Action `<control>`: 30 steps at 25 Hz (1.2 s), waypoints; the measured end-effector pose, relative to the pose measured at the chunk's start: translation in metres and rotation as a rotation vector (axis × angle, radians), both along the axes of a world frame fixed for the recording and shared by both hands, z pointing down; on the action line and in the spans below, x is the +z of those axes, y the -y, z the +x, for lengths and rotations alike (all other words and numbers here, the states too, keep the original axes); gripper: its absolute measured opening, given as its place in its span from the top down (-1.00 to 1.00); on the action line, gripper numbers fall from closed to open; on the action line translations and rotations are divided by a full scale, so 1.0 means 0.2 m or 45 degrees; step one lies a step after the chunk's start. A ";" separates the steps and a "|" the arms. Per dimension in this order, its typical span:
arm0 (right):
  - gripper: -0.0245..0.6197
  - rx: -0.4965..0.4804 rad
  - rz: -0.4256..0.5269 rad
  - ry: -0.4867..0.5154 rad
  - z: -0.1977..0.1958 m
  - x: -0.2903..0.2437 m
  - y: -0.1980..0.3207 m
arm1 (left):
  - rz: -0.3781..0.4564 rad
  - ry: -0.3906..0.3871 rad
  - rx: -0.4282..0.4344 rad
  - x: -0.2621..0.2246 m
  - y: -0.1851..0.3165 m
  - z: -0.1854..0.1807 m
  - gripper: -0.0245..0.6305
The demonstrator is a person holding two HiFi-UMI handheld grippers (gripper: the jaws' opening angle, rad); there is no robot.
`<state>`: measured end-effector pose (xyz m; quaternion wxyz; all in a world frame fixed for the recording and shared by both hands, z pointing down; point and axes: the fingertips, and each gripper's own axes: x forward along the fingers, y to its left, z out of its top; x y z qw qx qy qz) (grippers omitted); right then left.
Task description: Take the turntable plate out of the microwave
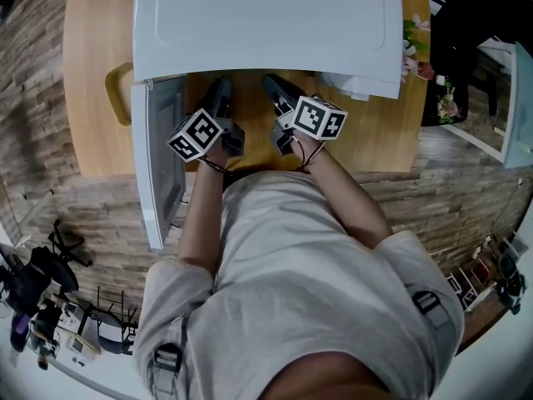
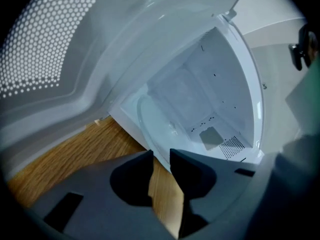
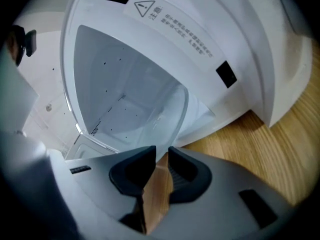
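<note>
A white microwave stands on a wooden table, its door swung open to the left. The clear glass turntable plate lies in the white cavity, its near rim at the opening. In the left gripper view the plate's rim runs in between the dark jaws of my left gripper, which are closed narrowly on it. My right gripper pinches the same rim further right. In the head view both grippers reach under the microwave's top, left and right, their tips hidden.
A yellow handle shows on the table left of the open door. Flowers stand at the table's right edge. The cavity's perforated wall patch is beyond the plate. The person's torso fills the lower head view.
</note>
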<state>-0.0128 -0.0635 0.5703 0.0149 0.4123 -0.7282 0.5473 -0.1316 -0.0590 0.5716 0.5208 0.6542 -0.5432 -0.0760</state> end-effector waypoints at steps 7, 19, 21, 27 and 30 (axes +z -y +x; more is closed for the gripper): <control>0.66 -0.030 -0.049 -0.024 0.04 0.06 -0.09 | -0.025 0.026 0.029 0.06 -0.10 0.03 0.57; 0.34 -0.042 -0.004 -0.055 0.10 0.08 0.02 | 0.015 -0.033 0.015 0.06 0.00 -0.03 0.30; 0.35 -0.038 0.007 -0.060 0.10 0.07 0.05 | 0.001 -0.012 0.010 0.08 0.01 -0.04 0.30; 0.54 -0.034 -0.010 -0.077 0.09 0.09 0.07 | 0.004 -0.004 -0.001 0.07 0.03 -0.06 0.48; 0.56 -0.034 -0.007 -0.104 0.13 0.10 0.06 | -0.008 -0.010 0.010 0.06 0.01 -0.04 0.49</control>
